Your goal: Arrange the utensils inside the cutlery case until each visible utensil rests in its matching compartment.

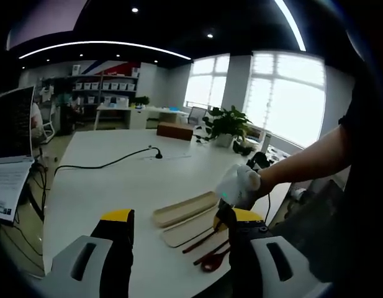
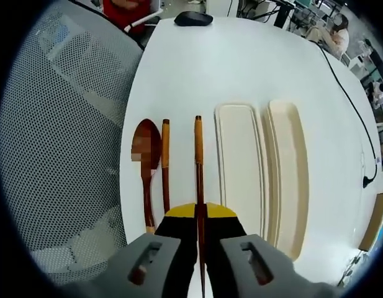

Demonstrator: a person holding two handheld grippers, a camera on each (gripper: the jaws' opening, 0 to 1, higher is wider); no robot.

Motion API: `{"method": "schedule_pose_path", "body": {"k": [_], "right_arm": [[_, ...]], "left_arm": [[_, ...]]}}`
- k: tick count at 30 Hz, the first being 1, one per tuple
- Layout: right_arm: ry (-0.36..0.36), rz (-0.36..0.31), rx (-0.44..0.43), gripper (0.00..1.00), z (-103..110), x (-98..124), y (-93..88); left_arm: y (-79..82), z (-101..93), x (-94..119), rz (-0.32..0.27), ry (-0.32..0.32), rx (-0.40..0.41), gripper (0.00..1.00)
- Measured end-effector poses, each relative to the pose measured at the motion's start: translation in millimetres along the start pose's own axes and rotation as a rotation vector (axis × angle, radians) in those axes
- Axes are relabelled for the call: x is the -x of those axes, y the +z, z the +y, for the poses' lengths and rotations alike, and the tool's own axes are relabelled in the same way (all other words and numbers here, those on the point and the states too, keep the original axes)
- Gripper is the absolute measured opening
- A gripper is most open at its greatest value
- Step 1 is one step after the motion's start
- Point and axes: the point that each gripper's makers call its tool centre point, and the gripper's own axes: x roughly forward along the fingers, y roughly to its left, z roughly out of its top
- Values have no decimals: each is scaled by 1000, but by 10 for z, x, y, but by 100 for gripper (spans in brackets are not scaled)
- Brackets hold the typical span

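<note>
The cutlery case lies open on the white table as two beige halves, one tray (image 2: 239, 167) next to the other (image 2: 292, 167). Left of them lie a dark wooden spoon (image 2: 146, 167) and a chopstick (image 2: 166, 164). A second chopstick (image 2: 198, 155) runs between the jaws of my right gripper (image 2: 200, 214), which is shut on it. In the left gripper view the case halves (image 1: 185, 209) sit ahead, with the spoon (image 1: 213, 261) and chopsticks (image 1: 200, 242) beside them under a gloved hand (image 1: 241, 184). My left gripper (image 1: 179, 218) hangs open with nothing in it.
A black cable (image 1: 104, 164) runs across the table toward a potted plant (image 1: 225, 124) and a brown box (image 1: 174, 130). A laptop (image 1: 11, 133) stands at the left edge. A mesh chair (image 2: 61, 124) is beside the table, and a computer mouse (image 2: 192, 18) lies at the far end.
</note>
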Motion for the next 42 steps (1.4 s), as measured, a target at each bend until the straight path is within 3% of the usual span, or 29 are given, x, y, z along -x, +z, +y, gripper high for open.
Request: {"method": "schedule_pose_path", "body": {"k": [13, 42], "right_arm": [[1, -87, -32, 0, -46, 139, 104], [-86, -117, -55, 0, -503, 498, 106]], "left_arm": [[-6, 3, -1, 4, -3, 4, 64], [-11, -3, 3, 8, -4, 2, 64]]}}
